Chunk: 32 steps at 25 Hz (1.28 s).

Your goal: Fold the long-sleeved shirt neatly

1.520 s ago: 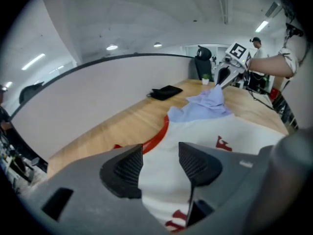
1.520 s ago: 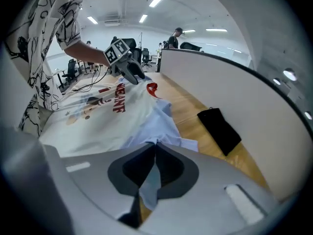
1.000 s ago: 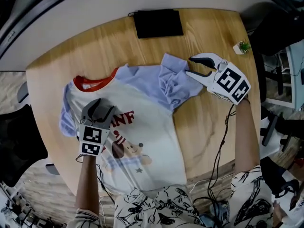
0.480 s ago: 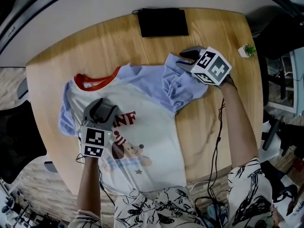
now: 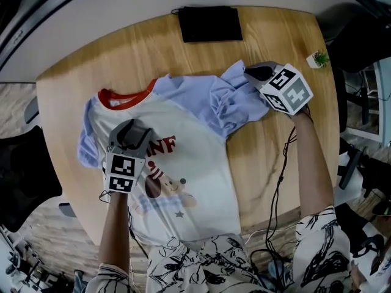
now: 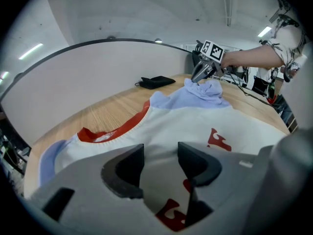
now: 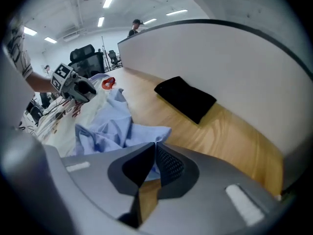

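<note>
The long-sleeved shirt (image 5: 183,163) lies flat on the round wooden table (image 5: 275,157), white body with a red collar (image 5: 125,96) and light blue sleeves. Its right sleeve (image 5: 229,99) is bunched up by the shoulder. My right gripper (image 5: 250,72) sits at that sleeve's far corner, and in the right gripper view the jaws (image 7: 155,146) are shut with the blue cloth's edge (image 7: 142,131) pinched at the tips. My left gripper (image 5: 131,127) rests on the shirt's chest, jaws (image 6: 161,163) apart with the printed cloth showing between them. The other sleeve (image 5: 88,145) lies at the left edge.
A black pouch (image 5: 211,23) lies at the table's far edge, close behind the bunched sleeve. A small potted plant (image 5: 317,58) stands at the far right rim. A curved grey partition runs behind the table. Cables hang off the near right side.
My right gripper, open beside the sleeve a second ago, has come down onto the sleeve's far corner and shut on it. The left gripper has stayed put on the chest.
</note>
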Available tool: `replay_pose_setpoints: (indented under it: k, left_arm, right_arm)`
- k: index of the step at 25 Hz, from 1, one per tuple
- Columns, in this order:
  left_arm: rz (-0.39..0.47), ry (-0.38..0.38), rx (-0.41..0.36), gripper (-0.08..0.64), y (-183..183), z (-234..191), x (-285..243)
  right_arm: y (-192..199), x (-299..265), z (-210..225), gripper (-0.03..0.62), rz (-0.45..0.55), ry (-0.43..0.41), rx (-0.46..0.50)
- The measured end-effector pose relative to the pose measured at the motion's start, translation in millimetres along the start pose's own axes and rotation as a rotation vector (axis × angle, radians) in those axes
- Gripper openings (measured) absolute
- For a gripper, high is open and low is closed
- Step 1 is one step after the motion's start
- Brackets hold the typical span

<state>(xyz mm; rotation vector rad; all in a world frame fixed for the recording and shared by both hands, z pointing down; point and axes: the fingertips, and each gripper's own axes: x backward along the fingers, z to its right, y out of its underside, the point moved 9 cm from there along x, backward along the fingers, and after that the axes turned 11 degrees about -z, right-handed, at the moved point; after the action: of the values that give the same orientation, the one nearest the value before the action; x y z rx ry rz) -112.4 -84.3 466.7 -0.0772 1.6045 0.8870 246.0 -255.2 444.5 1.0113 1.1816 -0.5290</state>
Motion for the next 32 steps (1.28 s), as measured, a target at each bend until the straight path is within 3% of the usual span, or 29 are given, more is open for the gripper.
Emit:
replay_pose_setpoints:
  k: [8,12,17,21,26,32]
  left_arm:
    - [-0.021,-0.016,0.019,0.229,-0.3,2.3,0.4]
    - [-0.034,-0.033,0.023,0.227,-0.9,4.0,-1.8]
    - [-0.05,-0.076,0.016,0.222,-0.5,7.1,-1.7]
    - [-0.041,-0.094,0.008,0.222,-8.8,18.6,5.8]
    - [0.166,-0.012,0.006,0.225,-41.1,40.2,59.5]
    - [0.548,0.158,-0.085,0.222,-80.7,54.7,139.3]
  right_arm:
    - [83.1,106.1,40.9,0.021,-0.025,0.243,-0.165]
    - [106.2,153.9,44.0,0.021,0.001,0.321,-0.212]
    - [87.2,198.0,14.9,0.021,0.092,0.35,-0.206]
    - [42.8,232.1,-29.9,0.021,0.219,0.372,-0.119]
    - [-30.1,279.3,-102.5,0.021,0.403,0.367,0.001]
    - [-108.3,259.8,-181.0,0.021,0.488,0.295,0.072]
